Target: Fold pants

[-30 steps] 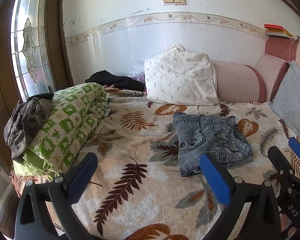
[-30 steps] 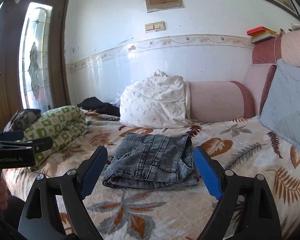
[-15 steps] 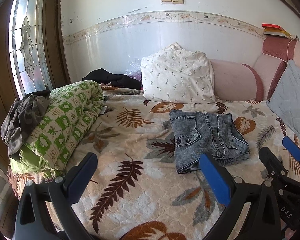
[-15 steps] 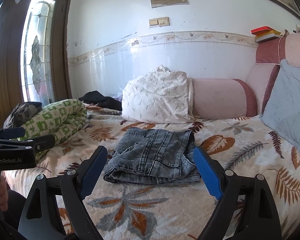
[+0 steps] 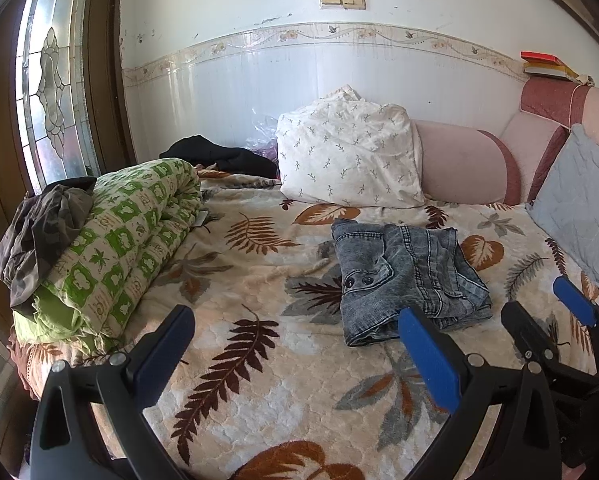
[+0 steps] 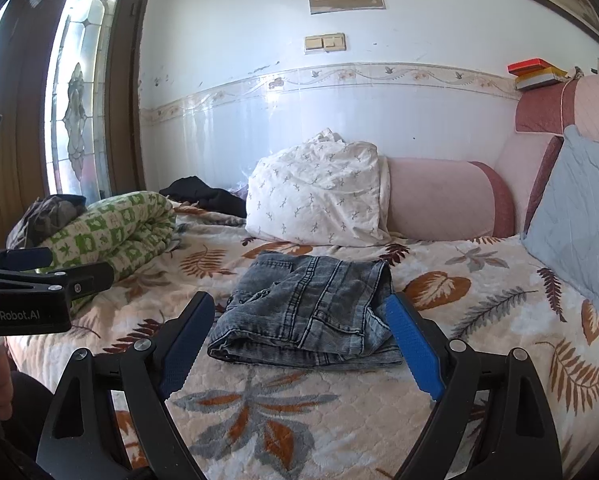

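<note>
presently listed: one pair of grey washed-denim pants (image 6: 311, 312), folded into a compact flat bundle, lying on a cream quilted bedspread printed with brown and grey leaves (image 5: 259, 380). right gripper (image 6: 295, 340), black frame with blue ribbed pads, jaws standing wide with nothing between the pads; the folded pants sit just ahead of the jaws, centred in the gap between them, apart from both pads. left gripper (image 5: 295, 352), same make, jaws likewise wide and holding nothing; the pants lie ahead of its right jaw and slightly beyond it, not touched. in the left wrist view the right gripper's black fingers and blue tips show to the right of the left jaws, near the bundle's right edge. further ahead of both sets of jaws: one white pillow with small sprig print (image 5: 351, 156), propped against the wall; one pink cylindrical bolster with darker end band (image 5: 463, 168) just beside it; one pale blue quilted cushion (image 6: 575, 208) off to the right of the jaws. to the left of the jaws: one rolled green-and-white patterned quilt (image 5: 123, 248) with a dark grey crumpled garment (image 5: 39, 232) heaped on its near end; one black garment (image 5: 219, 156) beyond it by the wall.
</note>
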